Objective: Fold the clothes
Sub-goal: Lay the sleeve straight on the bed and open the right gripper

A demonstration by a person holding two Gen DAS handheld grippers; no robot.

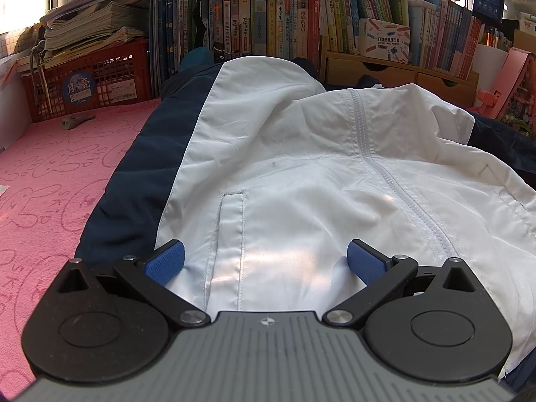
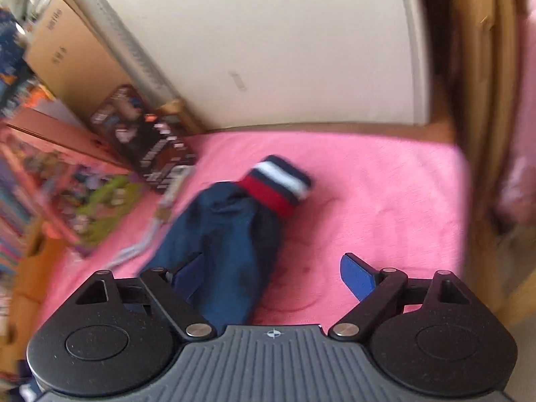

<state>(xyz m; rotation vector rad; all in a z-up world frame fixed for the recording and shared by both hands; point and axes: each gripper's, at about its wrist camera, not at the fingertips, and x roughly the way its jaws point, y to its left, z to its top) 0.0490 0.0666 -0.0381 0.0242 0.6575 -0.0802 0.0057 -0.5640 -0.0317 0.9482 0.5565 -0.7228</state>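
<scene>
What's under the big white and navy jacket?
A pink towel-like mat with rabbit drawings shows beside the white and navy zip-up jacket and runs beneath it. Anything else underneath is hidden by the fabric.

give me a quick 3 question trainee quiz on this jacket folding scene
1. True or false: the left gripper has its jaws shut on the white and navy zip-up jacket.
2. Which part lies ahead of the right gripper? A) the hood B) the navy sleeve with a red, white and navy striped cuff C) a pocket
3. Fill in: the jacket lies on a ___ patterned cloth.

Key:
1. False; the jaws stand open over the white front panel, near the pocket slit and zipper.
2. B; the sleeve lies partly between the open jaws, not gripped.
3. pink
</scene>
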